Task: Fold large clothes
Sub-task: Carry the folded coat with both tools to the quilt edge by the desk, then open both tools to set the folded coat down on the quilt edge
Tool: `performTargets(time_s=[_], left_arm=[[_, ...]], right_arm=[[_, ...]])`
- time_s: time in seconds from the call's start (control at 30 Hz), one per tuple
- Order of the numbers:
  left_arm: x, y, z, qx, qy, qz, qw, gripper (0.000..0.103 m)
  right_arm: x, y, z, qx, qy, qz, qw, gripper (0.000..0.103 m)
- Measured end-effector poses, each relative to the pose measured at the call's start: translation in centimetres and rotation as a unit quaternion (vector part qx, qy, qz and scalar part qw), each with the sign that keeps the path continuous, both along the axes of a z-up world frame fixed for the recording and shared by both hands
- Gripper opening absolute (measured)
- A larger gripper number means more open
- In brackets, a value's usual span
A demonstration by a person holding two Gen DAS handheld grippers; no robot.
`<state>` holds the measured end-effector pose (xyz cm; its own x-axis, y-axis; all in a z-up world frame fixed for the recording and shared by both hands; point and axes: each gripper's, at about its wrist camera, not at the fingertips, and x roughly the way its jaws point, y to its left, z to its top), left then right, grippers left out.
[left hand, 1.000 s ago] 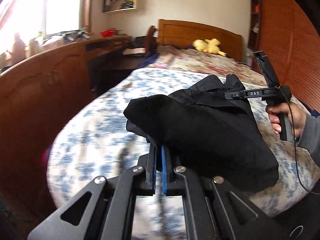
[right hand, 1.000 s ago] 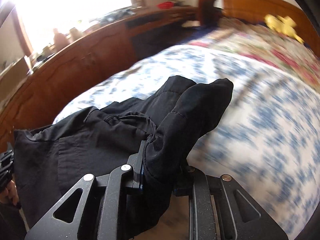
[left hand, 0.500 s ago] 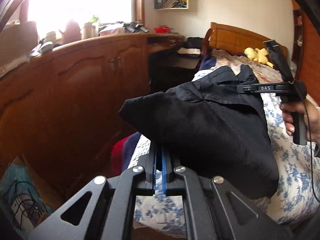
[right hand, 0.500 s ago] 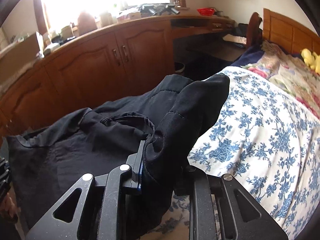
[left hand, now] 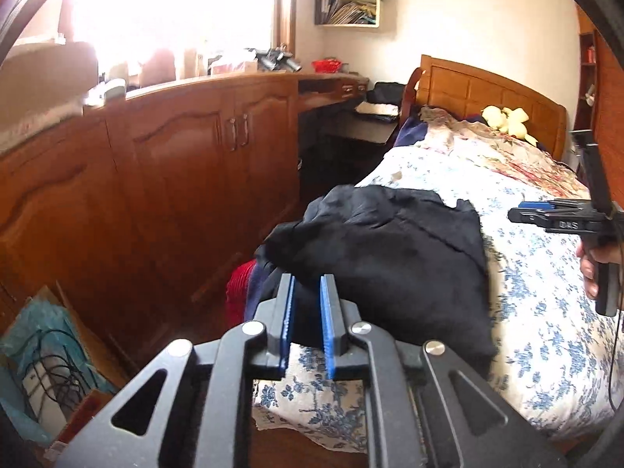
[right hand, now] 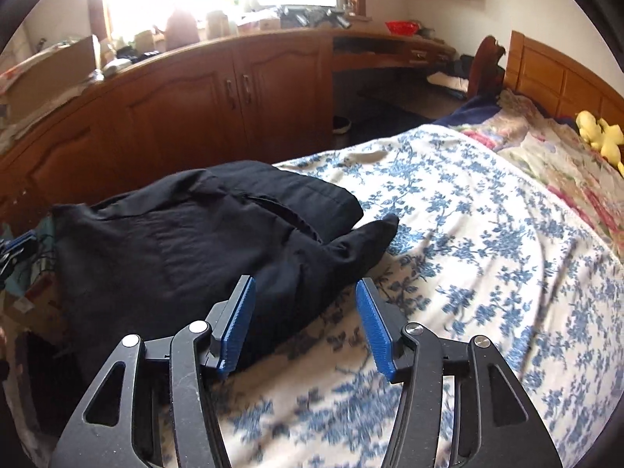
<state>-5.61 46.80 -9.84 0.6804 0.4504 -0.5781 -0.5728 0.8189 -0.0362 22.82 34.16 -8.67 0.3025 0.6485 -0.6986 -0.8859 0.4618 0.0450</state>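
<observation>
A folded black garment (left hand: 390, 257) lies on the blue-flowered bedspread (left hand: 546, 312) at the bed's near left corner; it also shows in the right wrist view (right hand: 187, 241). My left gripper (left hand: 308, 296) is open with a narrow gap, its blue pads just at the garment's near edge, holding nothing. My right gripper (right hand: 304, 312) is wide open and empty, just behind the garment's right corner; it shows from the side in the left wrist view (left hand: 530, 210), clear of the cloth.
A wooden cabinet run (left hand: 175, 163) with a cluttered top lines the left. A box with cables (left hand: 43, 351) sits on the floor. Red and blue cloth (left hand: 241, 284) hangs by the bed's edge. A yellow plush toy (left hand: 507, 121) lies by the headboard (left hand: 487, 89).
Both grippers held the garment lifted over the bed's left edge. It now lies on the bedspread, both grippers have opened and let go, and the right one has drawn back.
</observation>
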Motion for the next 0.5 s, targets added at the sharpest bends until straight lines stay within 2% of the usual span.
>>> performTargets(time_s=[0.2,0.37,0.5], left_arm=[[0.4,-4.7,4.0,0.016,-0.028,-0.043,0.9986,0.023],[1.7,-8.7,7.6,0.029,-0.054,-0.070,0.9957,0.033],[3.6,-12.2,9.8,0.040,-0.066,-0.099,0.9921,0.036]], right_arm=[[-4.0,-6.8,3.5,0.037,-0.018,0.017,0.999,0.058],[-5.7,-13.1,6.4,0.057,-0.034,0.002,0.998,0.063],[-6.7,-18.5,8.7,0.078,-0.050,-0.011,0.996,0.068]])
